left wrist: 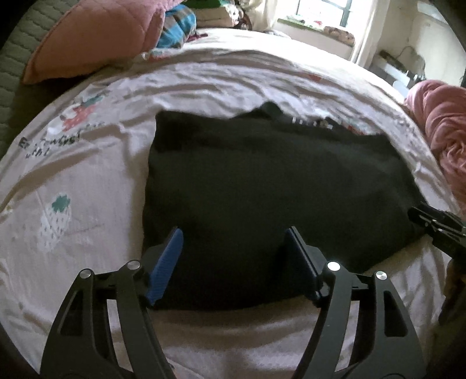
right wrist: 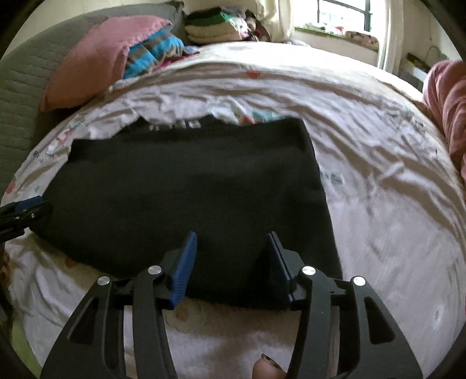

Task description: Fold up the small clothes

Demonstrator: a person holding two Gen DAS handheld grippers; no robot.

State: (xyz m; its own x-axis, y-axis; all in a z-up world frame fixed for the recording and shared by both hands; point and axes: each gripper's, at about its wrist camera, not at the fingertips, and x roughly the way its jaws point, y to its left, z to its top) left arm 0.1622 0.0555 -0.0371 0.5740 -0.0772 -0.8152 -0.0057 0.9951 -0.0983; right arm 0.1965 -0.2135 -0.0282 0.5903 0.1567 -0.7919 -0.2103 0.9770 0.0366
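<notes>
A dark garment [left wrist: 262,189] lies flat on the bed [left wrist: 204,75], folded into a rough rectangle on a pale wrinkled sheet [right wrist: 378,180] printed with small cartoon figures. A strip of white lettering shows along its far edge. The left gripper [left wrist: 234,259] hangs over the near edge of the garment towards its left end, its blue-padded fingers [left wrist: 167,262] standing well apart with only the cloth's surface seen between them; they grip nothing. The right gripper [right wrist: 231,262] hangs over the near edge towards the right end, and its fingers [right wrist: 183,268] are also parted, somewhat less widely, and hold nothing. Each camera catches the other gripper's tip at the side of the garment. A fingertip [right wrist: 268,368] of the person shows at the bottom of the right wrist view. At the head of the bed lie a pink pillow [right wrist: 96,58], a blue-striped cloth [right wrist: 154,52] and a stack of folded clothes [right wrist: 215,26], with a window [right wrist: 340,13] behind. A pink blanket [left wrist: 445,131] is bunched at the right edge of the bed.
</notes>
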